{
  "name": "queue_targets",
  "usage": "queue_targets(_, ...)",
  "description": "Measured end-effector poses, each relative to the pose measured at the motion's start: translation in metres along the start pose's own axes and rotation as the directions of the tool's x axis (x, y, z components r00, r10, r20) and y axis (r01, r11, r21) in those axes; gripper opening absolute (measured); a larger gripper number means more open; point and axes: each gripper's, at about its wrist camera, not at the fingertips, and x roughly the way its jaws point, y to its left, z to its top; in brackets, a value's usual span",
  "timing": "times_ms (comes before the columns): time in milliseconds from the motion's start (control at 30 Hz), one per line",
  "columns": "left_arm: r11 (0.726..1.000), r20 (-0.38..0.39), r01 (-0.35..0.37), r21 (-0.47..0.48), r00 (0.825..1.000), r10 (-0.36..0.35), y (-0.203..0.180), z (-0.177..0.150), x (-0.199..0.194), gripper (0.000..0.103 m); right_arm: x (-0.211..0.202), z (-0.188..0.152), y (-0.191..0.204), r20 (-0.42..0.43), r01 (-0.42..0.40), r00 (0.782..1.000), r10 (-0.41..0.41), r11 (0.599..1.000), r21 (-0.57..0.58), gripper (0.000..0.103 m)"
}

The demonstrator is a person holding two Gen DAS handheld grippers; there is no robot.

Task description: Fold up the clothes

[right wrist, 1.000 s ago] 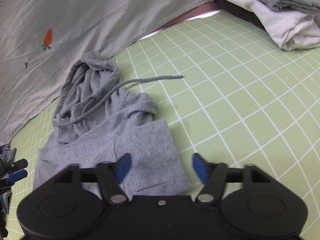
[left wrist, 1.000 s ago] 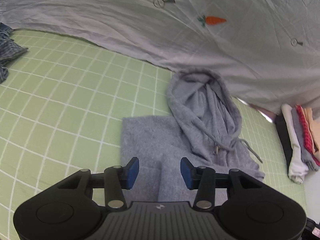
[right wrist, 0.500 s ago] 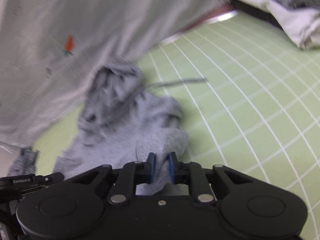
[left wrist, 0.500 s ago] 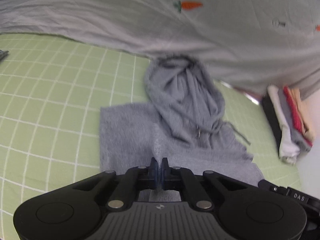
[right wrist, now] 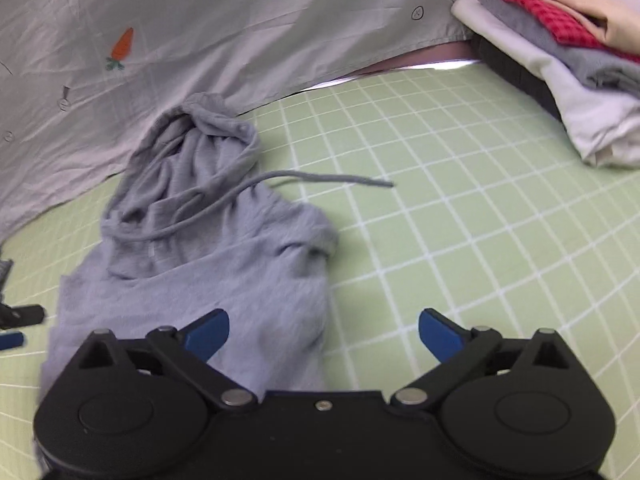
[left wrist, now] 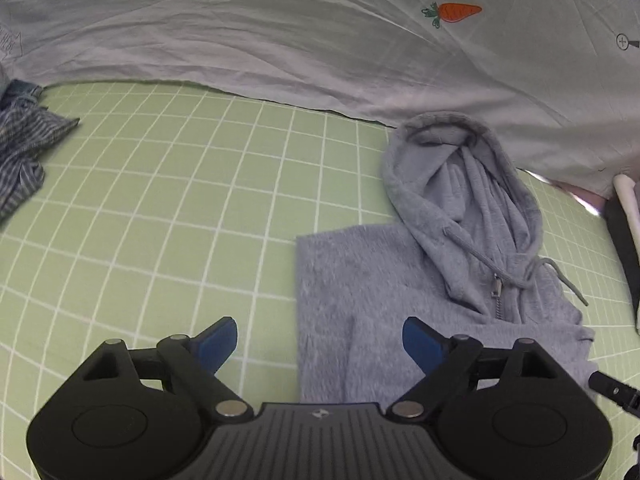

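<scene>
A grey hoodie [left wrist: 400, 280] lies folded on a green mat [left wrist: 160, 208] printed with a white grid. Its hood [left wrist: 460, 184] points toward the far edge of the mat, where a pale grey sheet [left wrist: 280, 40] with a carrot print overlaps the mat. 1 drawstring [right wrist: 320, 178] trails off the hoodie onto the bare mat.

The left gripper [left wrist: 320, 340] hovers over the hoodie's near left edge, its 2 blue fingers [left wrist: 216, 340] spread wide, having just opened; no cloth is pinched, though the hoodie's edge lies below the gap. The right gripper [right wrist: 324, 330] hangs over the hoodie's near right edge, its fingers [right wrist: 438, 332] also spread wide after just opening, gripping nothing.

A striped blue garment [left wrist: 20, 152] lies crumpled at the mat's far left edge. A stack of folded clothes [right wrist: 560, 60] in white, grey, red and tan sits at the mat's far right corner.
</scene>
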Motion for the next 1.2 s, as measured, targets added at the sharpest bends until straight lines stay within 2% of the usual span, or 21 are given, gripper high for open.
queue_targets(133,0.999,-0.007,-0.026,0.030,1.000,0.026,-0.005,0.003,0.006,0.091,0.022,0.024,-0.006,0.022,0.055,0.998,-0.055,0.998,-0.020,0.100)
queue_targets(233,0.999,-0.034,-0.043,0.021,0.998,0.044,-0.003,0.001,0.013,0.091,0.043,0.045,-0.006,0.044,0.084,0.996,-0.081,0.992,-0.089,0.095)
queue_targets(433,0.997,-0.066,-0.076,0.002,0.995,0.076,0.004,0.001,0.024,0.091,0.086,0.076,0.000,0.049,0.091,0.995,-0.082,0.964,-0.249,0.064)
queue_targets(500,0.997,-0.070,-0.080,-0.022,0.995,0.078,0.007,0.002,0.026,0.091,0.097,0.083,0.001,0.048,0.074,0.997,-0.063,0.956,-0.283,0.058)
queue_targets(567,0.996,-0.072,-0.082,-0.043,0.994,0.079,0.009,0.002,0.026,0.091,0.100,0.088,0.000,0.041,0.025,0.999,-0.014,0.960,-0.278,0.035)
queue_targets(600,0.995,-0.074,-0.083,-0.049,0.994,0.079,0.010,0.002,0.027,0.091,0.100,0.090,-0.001,0.036,0.003,0.999,0.007,0.964,-0.266,0.028)
queue_targets(633,0.995,-0.075,-0.084,-0.056,0.994,0.080,0.011,0.001,0.027,0.091,0.101,0.091,-0.001,0.034,-0.007,0.999,0.016,0.967,-0.254,0.011)
queue_targets(667,0.994,-0.077,-0.085,-0.063,0.994,0.080,0.011,0.001,0.027,0.091,0.100,0.091,0.000,0.033,-0.006,0.999,0.015,0.968,-0.251,0.003)
queue_targets(833,0.995,-0.049,-0.078,-0.063,0.996,0.075,0.010,0.000,0.014,0.091,0.073,0.083,0.000,0.066,-0.040,0.996,0.054,0.979,-0.199,0.003)
queue_targets(1033,0.995,-0.018,-0.067,-0.080,0.998,0.066,0.012,-0.008,-0.010,0.091,-0.013,0.058,0.015,0.175,-0.128,0.973,0.153,0.981,-0.145,0.003)
queue_targets(1200,0.995,-0.009,-0.044,-0.087,0.999,0.043,0.011,-0.020,-0.026,0.091,-0.070,0.023,0.029,0.201,-0.194,0.954,0.223,0.969,-0.152,0.003)
